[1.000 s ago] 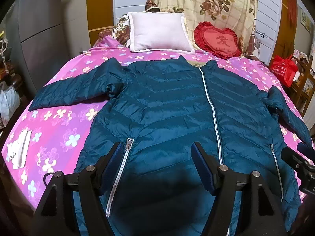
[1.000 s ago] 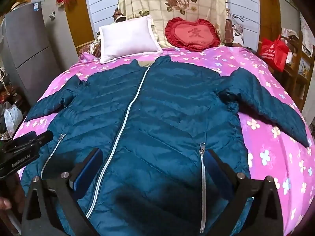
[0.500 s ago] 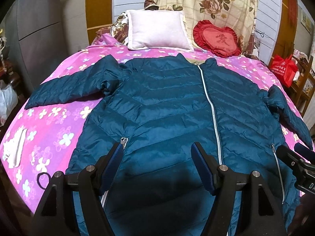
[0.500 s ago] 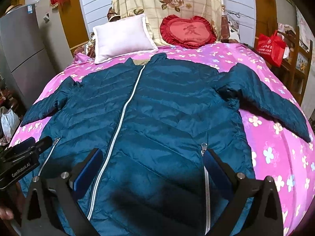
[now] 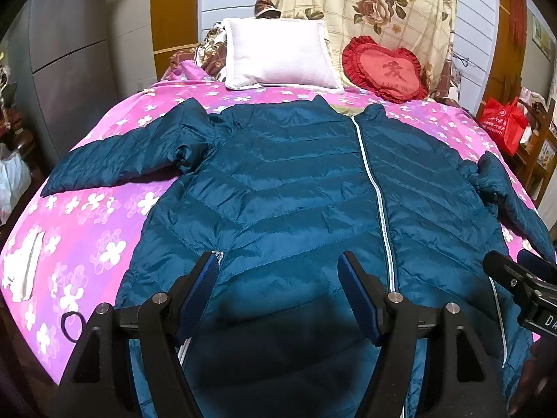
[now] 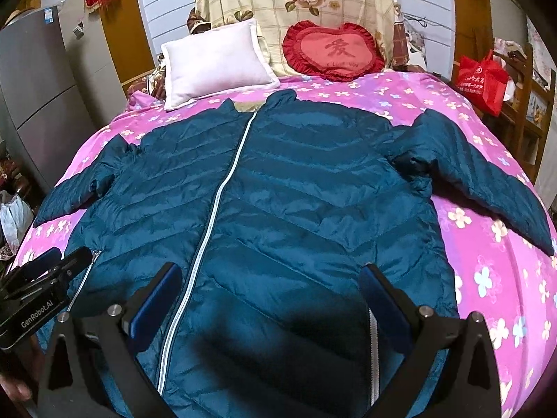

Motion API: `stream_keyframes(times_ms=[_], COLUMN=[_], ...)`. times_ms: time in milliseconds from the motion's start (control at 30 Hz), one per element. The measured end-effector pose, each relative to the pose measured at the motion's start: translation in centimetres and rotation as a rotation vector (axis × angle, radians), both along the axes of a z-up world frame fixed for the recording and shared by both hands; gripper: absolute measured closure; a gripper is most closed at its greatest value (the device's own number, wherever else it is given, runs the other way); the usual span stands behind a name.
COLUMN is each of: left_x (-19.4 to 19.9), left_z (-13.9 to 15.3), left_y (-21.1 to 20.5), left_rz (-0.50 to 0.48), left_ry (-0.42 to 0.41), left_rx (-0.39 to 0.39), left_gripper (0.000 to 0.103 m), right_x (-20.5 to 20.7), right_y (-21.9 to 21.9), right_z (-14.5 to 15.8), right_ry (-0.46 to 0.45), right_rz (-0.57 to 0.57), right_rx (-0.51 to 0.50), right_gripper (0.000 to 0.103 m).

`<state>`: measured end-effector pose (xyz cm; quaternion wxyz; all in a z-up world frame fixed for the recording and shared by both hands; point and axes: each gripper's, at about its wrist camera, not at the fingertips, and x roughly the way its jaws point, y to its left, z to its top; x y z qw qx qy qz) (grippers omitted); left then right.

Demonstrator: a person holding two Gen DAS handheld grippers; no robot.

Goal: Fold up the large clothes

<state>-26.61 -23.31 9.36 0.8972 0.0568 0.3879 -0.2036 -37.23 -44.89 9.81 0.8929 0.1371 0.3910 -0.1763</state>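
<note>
A teal quilted puffer jacket [image 5: 289, 188] lies flat and zipped on the pink flowered bed [image 5: 101, 237], front up, collar toward the pillows, both sleeves spread out sideways. It also shows in the right wrist view [image 6: 296, 191]. My left gripper [image 5: 280, 278] is open and empty, hovering above the jacket's lower left part near the left pocket zipper. My right gripper [image 6: 271, 292] is open and empty above the lower right part, between the centre zipper and the right pocket zipper. Each gripper shows at the edge of the other's view.
A white pillow [image 5: 278, 55] and a red heart cushion [image 5: 386, 69] sit at the head of the bed. A white folded item [image 5: 24, 268] and a black hair tie [image 5: 71, 325] lie on the left bed edge. A red bag [image 5: 501, 125] stands at right.
Both grippers have moved forward over the jacket toward its collar. Their jaws stay open. The jacket has not moved.
</note>
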Motion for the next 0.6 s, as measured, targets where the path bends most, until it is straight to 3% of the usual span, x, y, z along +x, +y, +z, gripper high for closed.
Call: stream_keyframes(times_ms=[600], left_x=[0.36], left_z=[-0.27], left_y=[-0.33], left_rz=[-0.008], left_ry=[-0.002], left_rx=[0.004], left_gripper=[0.06], right_x=[0.76], right_y=[-0.33], right_z=[-0.24], right_ry=[-0.003], right_rz=[-0.001], right_rx=[0.014], right_gripper=[0.0])
